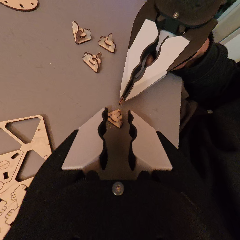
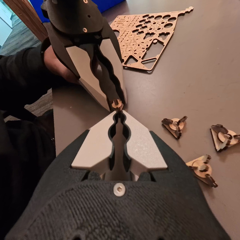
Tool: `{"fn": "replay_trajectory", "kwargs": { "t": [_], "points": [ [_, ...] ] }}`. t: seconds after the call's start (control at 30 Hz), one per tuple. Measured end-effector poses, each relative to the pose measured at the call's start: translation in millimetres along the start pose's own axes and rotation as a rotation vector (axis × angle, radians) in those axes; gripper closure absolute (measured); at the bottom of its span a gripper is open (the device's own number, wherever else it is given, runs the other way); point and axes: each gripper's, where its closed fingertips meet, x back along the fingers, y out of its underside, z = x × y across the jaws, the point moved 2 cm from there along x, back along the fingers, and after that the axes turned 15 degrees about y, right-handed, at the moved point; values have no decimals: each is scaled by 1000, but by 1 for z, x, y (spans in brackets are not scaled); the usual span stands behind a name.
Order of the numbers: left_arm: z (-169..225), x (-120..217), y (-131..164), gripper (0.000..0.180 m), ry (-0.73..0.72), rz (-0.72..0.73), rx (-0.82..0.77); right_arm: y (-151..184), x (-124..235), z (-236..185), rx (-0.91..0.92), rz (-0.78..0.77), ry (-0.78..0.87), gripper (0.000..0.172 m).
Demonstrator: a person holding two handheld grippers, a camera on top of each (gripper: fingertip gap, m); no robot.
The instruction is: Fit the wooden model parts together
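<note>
My left gripper (image 1: 117, 110) is open low over the grey table (image 1: 52, 77). A small triangular wooden assembly (image 1: 115, 118) lies between its fingertips. It touches the left pad (image 1: 105, 115) and stands clear of the right pad (image 1: 130, 116). My right gripper (image 2: 118, 111) is shut on a thin small wooden piece (image 2: 118, 110). In the left wrist view that piece (image 1: 121, 102) sticks out of the right gripper's tip (image 1: 123, 98), just above and beyond the assembly. In the right wrist view the assembly (image 2: 116, 103) sits at the left gripper's (image 2: 116, 105) tips, right in front of my own.
Three similar wooden triangle assemblies (image 1: 81, 33) (image 1: 107, 42) (image 1: 92, 61) lie on the table; they also show at the right in the right wrist view (image 2: 174, 126). A laser-cut plywood sheet (image 2: 149, 39) (image 1: 32, 140) lies nearby. The table edge (image 1: 180, 110) and a person's dark sleeve (image 1: 214, 77) are close. The grippers are tip to tip, or close to it.
</note>
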Motion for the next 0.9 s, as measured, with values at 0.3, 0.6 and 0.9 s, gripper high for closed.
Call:
{"fn": "replay_trajectory", "kwargs": {
  "t": [0.3,0.6,0.9],
  "points": [
    [8,11,-2,143,-49,-81,-82,-1,0,2,-28,-4,-10,171],
    [3,1,5,155,-140,-158,-138,1,-1,-1,3,-12,-13,171],
    [1,1,7,166,-165,-176,-148,-3,-4,-11,0,4,-28,171]
  ]
}}
